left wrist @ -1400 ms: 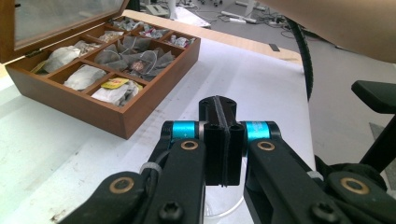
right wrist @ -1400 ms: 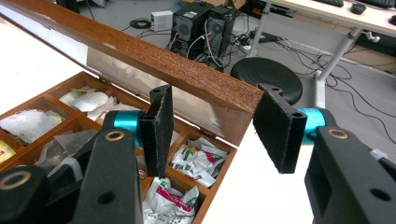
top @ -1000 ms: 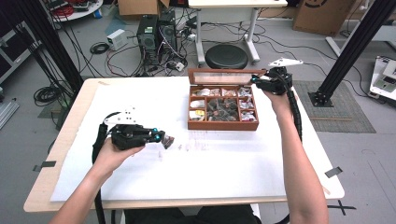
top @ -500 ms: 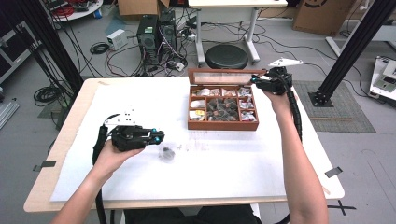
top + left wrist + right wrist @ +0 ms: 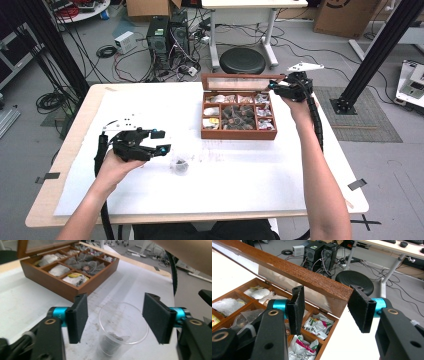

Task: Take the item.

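Just released: clear plastic cup between parted left gripper pads, mid-table. Right gripper, parted, at hinged wooden box lid; next, likely fetching a sachet.

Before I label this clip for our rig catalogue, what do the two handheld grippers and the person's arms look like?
Both tools match. The left black two-jaw gripper has flat rectangular black pads on turquoise metal collars, with brass-coloured rivets on its black body. The right black two-jaw gripper looks the same. Each carries a pale three-cornered top plate and trails a ribbed black cable. The forearms are bare, with no sleeves.

No text or label can be read.
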Available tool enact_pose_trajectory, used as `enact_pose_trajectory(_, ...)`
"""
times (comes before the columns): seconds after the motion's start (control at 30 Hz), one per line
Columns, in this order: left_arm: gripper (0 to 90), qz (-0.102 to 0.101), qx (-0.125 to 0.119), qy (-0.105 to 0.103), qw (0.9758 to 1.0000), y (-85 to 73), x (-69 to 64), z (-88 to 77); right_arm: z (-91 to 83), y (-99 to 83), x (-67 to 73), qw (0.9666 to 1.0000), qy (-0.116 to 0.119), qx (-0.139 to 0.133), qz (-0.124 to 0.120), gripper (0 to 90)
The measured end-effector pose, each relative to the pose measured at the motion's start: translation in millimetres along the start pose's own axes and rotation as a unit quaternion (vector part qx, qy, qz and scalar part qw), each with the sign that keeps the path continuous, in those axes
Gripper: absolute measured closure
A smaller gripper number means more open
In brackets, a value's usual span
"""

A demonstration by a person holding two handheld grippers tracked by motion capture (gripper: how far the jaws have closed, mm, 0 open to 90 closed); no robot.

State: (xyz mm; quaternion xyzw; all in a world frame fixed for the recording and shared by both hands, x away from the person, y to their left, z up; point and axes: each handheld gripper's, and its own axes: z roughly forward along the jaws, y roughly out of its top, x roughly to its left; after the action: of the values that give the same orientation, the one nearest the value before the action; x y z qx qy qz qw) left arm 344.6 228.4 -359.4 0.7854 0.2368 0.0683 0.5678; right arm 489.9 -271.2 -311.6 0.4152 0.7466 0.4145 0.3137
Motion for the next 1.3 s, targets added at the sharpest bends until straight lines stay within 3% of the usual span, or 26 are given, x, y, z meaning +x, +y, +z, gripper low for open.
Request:
enact_pose_trajectory(0.17,29.8,0.008,-0.007,0.03,0.9995,2.6,5.7,-6.0,0.0,-0.1,0.0,1.0,0.0,0.0,0.001,48.9)
enact_pose_trajectory(0.37,28.3,0.024,-0.02,0.07,0.9971,3.9,14.7,-19.3,0.0,-0.5,-0.1,1.0,0.001,-0.001,0.001,48.8)
enact_pose_trajectory(0.6,28.0,0.022,-0.037,0.129,0.9908,-2.8,26.6,-38.7,0.3,-0.8,-0.7,1.0,0.002,-0.001,0.002,48.6)
enact_pose_trajectory(0.8,28.0,0.024,-0.041,0.177,0.9832,-8.8,32.7,-52.5,0.6,-0.9,-0.4,1.0,0.003,-0.001,0.007,48.4)
enact_pose_trajectory(0.93,28.1,0.019,-0.044,0.186,0.9813,-9.2,34.7,-56.9,1.4,-1.2,-0.5,1.0,0.003,-0.001,0.009,48.0)
enact_pose_trajectory(1.3,28.1,0.024,-0.047,0.184,0.9814,-8.3,34.6,-57.6,1.2,-1.0,0.6,0.9999,0.002,0.003,0.01,47.8)
